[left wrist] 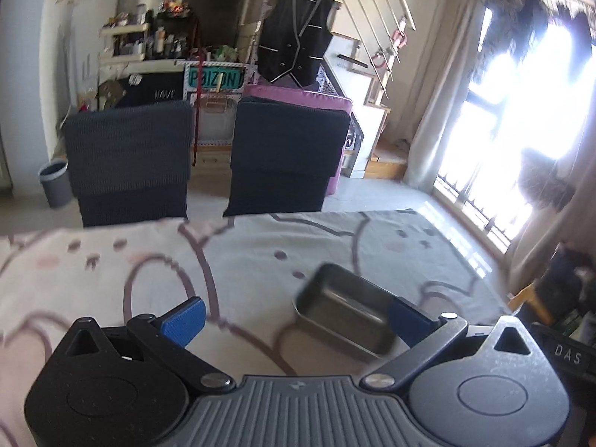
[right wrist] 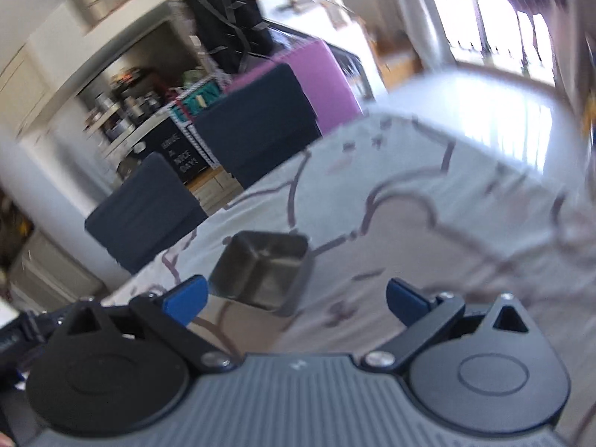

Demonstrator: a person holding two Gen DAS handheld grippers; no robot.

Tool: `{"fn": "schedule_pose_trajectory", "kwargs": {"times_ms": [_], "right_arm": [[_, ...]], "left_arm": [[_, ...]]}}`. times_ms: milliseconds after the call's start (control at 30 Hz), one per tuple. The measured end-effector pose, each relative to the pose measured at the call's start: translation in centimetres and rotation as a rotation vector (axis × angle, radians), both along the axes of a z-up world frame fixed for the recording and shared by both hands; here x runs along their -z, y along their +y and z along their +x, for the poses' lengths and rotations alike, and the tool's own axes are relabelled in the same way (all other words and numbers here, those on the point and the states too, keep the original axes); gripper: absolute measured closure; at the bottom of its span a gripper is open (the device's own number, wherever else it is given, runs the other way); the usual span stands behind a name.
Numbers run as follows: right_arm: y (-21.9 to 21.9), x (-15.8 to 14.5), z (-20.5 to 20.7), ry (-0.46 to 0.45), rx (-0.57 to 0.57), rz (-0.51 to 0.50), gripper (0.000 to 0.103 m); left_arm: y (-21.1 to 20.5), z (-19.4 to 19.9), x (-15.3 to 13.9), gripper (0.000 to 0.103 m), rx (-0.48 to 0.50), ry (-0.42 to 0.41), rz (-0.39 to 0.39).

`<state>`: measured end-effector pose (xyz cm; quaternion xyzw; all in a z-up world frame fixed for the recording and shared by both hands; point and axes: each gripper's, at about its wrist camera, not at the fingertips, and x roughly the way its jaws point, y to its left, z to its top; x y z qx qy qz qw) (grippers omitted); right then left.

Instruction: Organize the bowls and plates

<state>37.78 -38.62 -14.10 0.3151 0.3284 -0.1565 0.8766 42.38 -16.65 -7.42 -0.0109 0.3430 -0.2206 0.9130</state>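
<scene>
Nearest in the left wrist view is the left gripper [left wrist: 296, 316], its two blue-padded fingers [left wrist: 184, 321] spread as wide as they go and holding nothing. Just ahead of it, toward its right finger, a small metal tray [left wrist: 341, 318] sits open side up on the table [left wrist: 111, 260], which is covered with a pale cloth printed with looping brown lines. This rectangular tray has rounded corners; in this view its long axis slants from upper left to lower right, and its near right corner is partly hidden behind the right finger, though whether the two touch cannot be told. From the right wrist, the right gripper [right wrist: 296, 300] is likewise fully spread with nothing gripped, and the same tray [right wrist: 262, 273] lies on the cloth just ahead of its left finger [right wrist: 186, 300], clear of both pads. Here the tray looks nearly square and turned corner-on to the camera, and the whole view is tilted and smeared by blur. Beyond the far edge of the table stand two dark chairs [left wrist: 128, 160], with cluttered shelves [left wrist: 126, 41] and a hanging black vest [left wrist: 294, 33] behind them and a bright window [left wrist: 521, 111] to the right.
</scene>
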Motion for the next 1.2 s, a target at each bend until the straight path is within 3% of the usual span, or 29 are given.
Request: {"fn": "schedule_pose_trajectory", "kwargs": {"times_ms": [167, 300, 567, 667, 900, 1033, 1200], "right_arm": [[0.7, 3.4, 3.6, 0.079, 0.148, 0.066, 0.000], [-0.2, 5.9, 5.9, 0.168, 0.272, 0.099, 0.000], [0.2, 8.3, 8.9, 0.251, 0.269, 0.052, 0.001], [0.1, 8.9, 9.6, 0.265, 0.256, 0.020, 0.008], [0.2, 9.9, 10.3, 0.285, 0.219, 0.024, 0.031], [0.2, 9.7, 10.9, 0.263, 0.163, 0.018, 0.044], [-1.4, 9.6, 10.1, 0.213, 0.116, 0.040, 0.051]], "left_arm": [[-2.7, 5.2, 3.0, 0.000, 0.000, -0.031, 0.118], [-5.0, 8.4, 5.2, 0.000, 0.069, -0.012, 0.178], [-8.3, 10.8, 9.0, 0.001, 0.172, -0.030, 0.390], [-8.6, 10.9, 9.7, 0.003, 0.189, -0.049, 0.441], [-8.5, 11.5, 9.9, 0.005, 0.172, -0.056, 0.441], [-8.7, 11.2, 10.2, 0.014, 0.202, -0.050, 0.448], [-8.2, 10.3, 10.4, 0.028, 0.243, 0.001, 0.402]]}}
